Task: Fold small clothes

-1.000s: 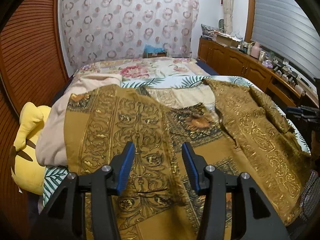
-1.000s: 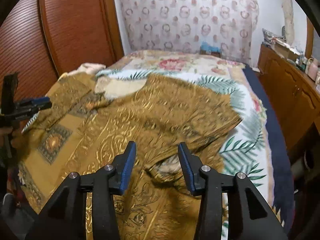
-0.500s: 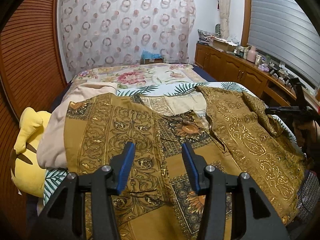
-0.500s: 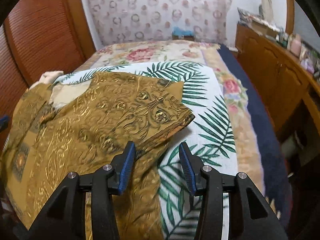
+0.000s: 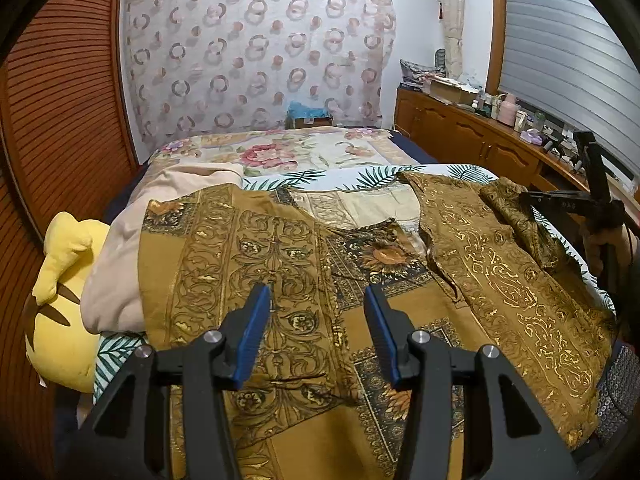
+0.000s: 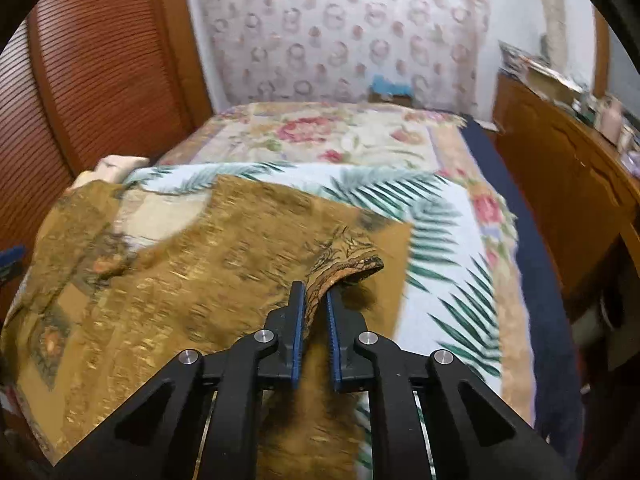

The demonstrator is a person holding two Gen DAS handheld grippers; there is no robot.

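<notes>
Folding has only begun: the brown patterned shirt (image 5: 304,280) lies spread open on the bed (image 6: 452,216), right gripper (image 6: 316,300) jaws clamped on its sleeve edge, left gripper (image 5: 316,312) jaws open above the cloth.

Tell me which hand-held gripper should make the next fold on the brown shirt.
Right. The right hand-held gripper is already shut on the brown shirt at its sleeve edge, so it can likely carry that inward. The left hand-held gripper hangs open above the cloth, holding nothing.
</notes>
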